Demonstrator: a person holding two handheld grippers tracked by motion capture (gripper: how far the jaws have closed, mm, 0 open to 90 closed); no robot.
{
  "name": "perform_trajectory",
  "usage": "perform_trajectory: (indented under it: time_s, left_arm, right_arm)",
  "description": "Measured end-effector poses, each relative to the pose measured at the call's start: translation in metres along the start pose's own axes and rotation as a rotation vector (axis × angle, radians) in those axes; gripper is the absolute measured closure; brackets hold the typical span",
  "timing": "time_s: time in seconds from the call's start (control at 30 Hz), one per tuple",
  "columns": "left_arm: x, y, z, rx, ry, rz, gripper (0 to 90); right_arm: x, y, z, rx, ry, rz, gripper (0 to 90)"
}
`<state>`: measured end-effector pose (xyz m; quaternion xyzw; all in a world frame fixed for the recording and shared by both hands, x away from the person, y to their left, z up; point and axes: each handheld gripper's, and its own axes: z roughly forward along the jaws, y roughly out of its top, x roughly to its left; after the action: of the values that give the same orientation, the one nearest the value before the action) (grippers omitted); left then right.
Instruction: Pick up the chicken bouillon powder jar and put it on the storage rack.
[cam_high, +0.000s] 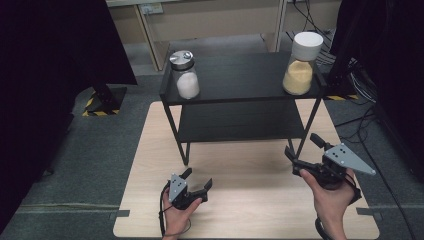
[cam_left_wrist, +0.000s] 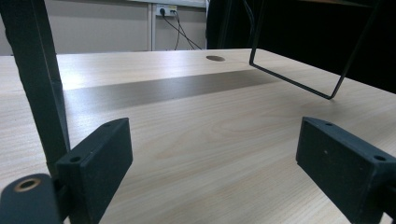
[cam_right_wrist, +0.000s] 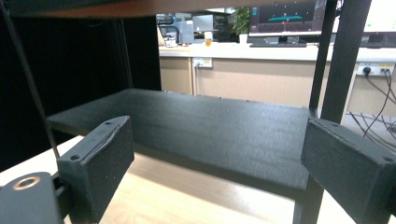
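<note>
A black two-tier shelf (cam_high: 240, 77) stands on the far half of the light wooden table (cam_high: 150, 150). On its top tier a glass jar of white powder with a metal lid (cam_high: 184, 75) stands at the left, and a taller jar of yellow grains with a white lid (cam_high: 301, 63) at the right. My left gripper (cam_high: 197, 179) rests low near the table's front edge, open and empty, jaws toward the shelf's left leg (cam_left_wrist: 39, 79). My right gripper (cam_high: 303, 147) is held just in front of the shelf's right front leg (cam_right_wrist: 338, 60), open and empty, facing the lower tier (cam_right_wrist: 210, 126).
Black curtains hang at the left and right. A yellow-and-black striped stand foot (cam_high: 102, 102) sits on the grey floor left of the table. Cables (cam_high: 360, 125) trail on the floor at the right. A desk with sockets stands behind the shelf.
</note>
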<state>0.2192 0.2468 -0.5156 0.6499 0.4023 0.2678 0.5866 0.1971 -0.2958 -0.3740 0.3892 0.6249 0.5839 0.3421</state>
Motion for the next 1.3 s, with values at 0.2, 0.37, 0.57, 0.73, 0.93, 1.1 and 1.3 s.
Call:
perform_trajectory:
  time_s: [0.2,0.37,0.57,0.73,0.93,1.1,1.3]
  left_arm:
    - [-0.001,0.000,0.000,-0.002,0.002,0.003,10.3]
    - [-0.001,0.000,0.000,-0.002,0.003,0.002,10.2]
    - [-0.001,0.000,0.000,-0.003,0.003,0.002,10.2]
    - [-0.001,0.000,0.000,-0.002,0.003,0.004,10.2]
    - [-0.001,0.000,0.000,-0.003,0.004,0.004,10.2]
    - [-0.001,-0.001,0.000,-0.003,0.005,0.003,10.3]
    - [-0.001,-0.001,0.000,-0.004,0.006,0.005,10.3]
  right_arm:
    - [-0.002,-0.014,-0.006,0.020,-0.005,0.018,9.7]
    - [-0.003,-0.024,-0.010,0.037,-0.014,0.027,9.7]
    - [-0.004,-0.036,-0.014,0.062,-0.017,0.043,9.7]
    - [-0.004,-0.044,-0.016,0.070,-0.020,0.050,9.7]
    - [-0.004,-0.050,-0.018,0.086,-0.021,0.052,9.7]
    - [-0.004,-0.054,-0.019,0.089,-0.018,0.059,9.7]
    - [-0.004,-0.062,-0.020,0.108,-0.018,0.066,9.7]
